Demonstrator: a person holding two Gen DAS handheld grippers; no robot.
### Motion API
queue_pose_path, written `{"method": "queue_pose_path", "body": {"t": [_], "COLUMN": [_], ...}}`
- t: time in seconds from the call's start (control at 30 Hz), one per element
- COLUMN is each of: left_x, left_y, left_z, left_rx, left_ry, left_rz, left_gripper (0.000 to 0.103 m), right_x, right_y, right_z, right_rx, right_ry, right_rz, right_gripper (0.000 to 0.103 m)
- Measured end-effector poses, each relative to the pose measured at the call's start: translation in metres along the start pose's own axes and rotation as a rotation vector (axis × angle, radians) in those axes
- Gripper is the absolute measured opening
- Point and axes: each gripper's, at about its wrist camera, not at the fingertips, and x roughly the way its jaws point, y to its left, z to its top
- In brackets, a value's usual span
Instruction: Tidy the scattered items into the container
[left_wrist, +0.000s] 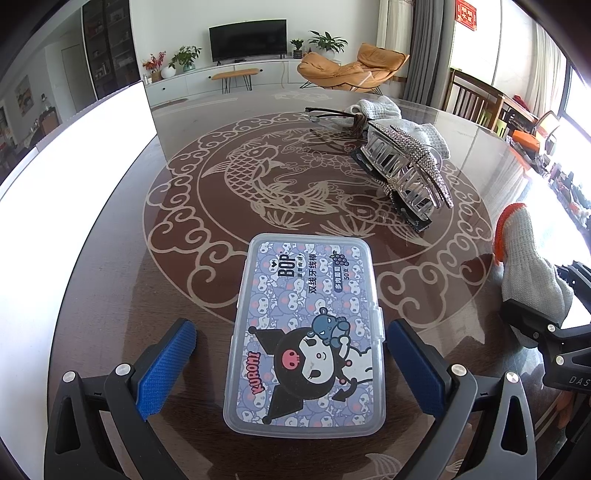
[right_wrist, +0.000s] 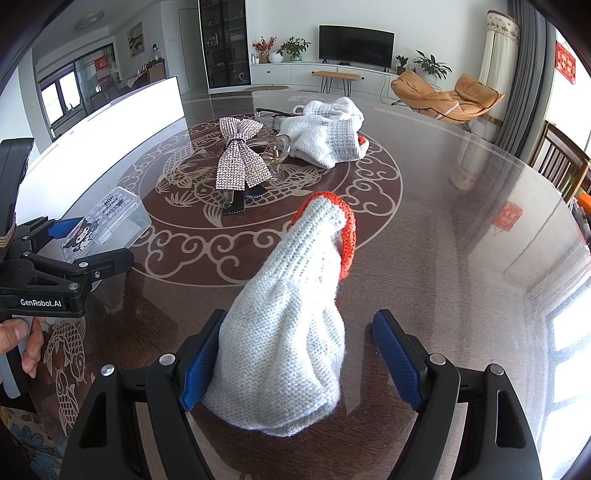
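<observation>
A clear plastic floss box (left_wrist: 306, 332) with a cartoon label lies flat on the table. My left gripper (left_wrist: 291, 369) is open and straddles it, with a gap on each side. In the right wrist view a white knit glove (right_wrist: 291, 325) with an orange cuff sits between the fingers of my open right gripper (right_wrist: 303, 362). The left pad touches the glove and the right pad stands clear. A rhinestone bow hair clip (right_wrist: 240, 158), a pair of glasses (right_wrist: 273, 114) and a second white glove (right_wrist: 325, 133) lie further back. The white container (right_wrist: 110, 118) stands at the left.
The round dark table (right_wrist: 461, 221) has a glass top with a fish pattern. A hand (right_wrist: 22, 343) holds the left gripper's handle at the left edge. Wooden chairs (right_wrist: 561, 162) stand beyond the right rim. The table's right half is bare.
</observation>
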Motion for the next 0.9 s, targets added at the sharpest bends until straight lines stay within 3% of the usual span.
{"method": "queue_pose_path", "body": {"t": [0.9], "left_x": [-0.0010], "left_y": [-0.0010], "left_z": [-0.0004], "left_rx": [-0.004], "left_ry": [0.002], "left_rz": [0.005], "left_gripper": [0.103], "right_x": [-0.0023], "right_y": [-0.0019], "right_z": [-0.0007], "right_rx": [-0.001], "right_ry": [0.000], "right_rz": [-0.002], "right_gripper": [0.080]}}
